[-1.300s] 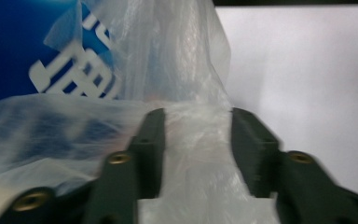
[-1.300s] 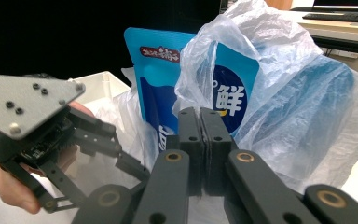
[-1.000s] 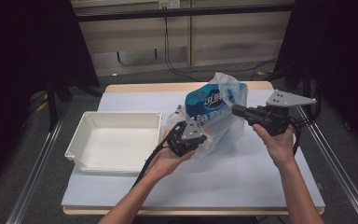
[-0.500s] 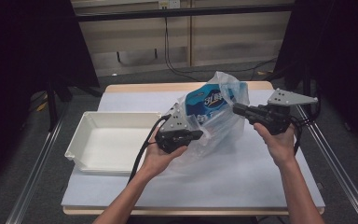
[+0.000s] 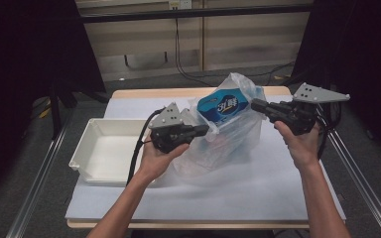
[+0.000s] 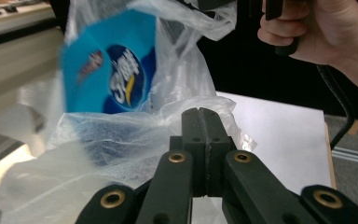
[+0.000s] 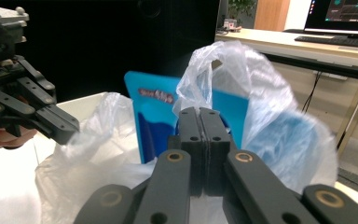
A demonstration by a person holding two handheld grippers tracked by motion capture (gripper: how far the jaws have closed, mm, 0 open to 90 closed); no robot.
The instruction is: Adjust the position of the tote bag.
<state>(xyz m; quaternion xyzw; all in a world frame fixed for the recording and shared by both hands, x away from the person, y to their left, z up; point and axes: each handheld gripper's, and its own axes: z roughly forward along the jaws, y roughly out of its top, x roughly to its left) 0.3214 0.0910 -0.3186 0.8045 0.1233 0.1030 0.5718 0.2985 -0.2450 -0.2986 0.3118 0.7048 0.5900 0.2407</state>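
A clear plastic bag (image 5: 228, 144) stands on the white table with a blue tissue pack (image 5: 223, 106) inside it. My left gripper (image 5: 206, 130) is shut on the bag's left edge, raised off the table. My right gripper (image 5: 254, 104) is shut on the bag's upper right edge. In the left gripper view the closed jaws (image 6: 204, 114) pinch the film in front of the blue pack (image 6: 107, 70). In the right gripper view the closed jaws (image 7: 199, 114) hold the film, with the blue pack (image 7: 154, 116) behind and the left gripper (image 7: 67, 130) at the left.
A shallow white tray (image 5: 87, 148) lies to the left of the bag, under my left forearm. White table surface (image 5: 258, 188) stretches in front of the bag to the near edge. Dark curtains and a cable stand beyond the far edge.
My left gripper has risen and moved left, lifting the bag's left side with it. The bag mouth is stretched wider. The right gripper has stayed in place.
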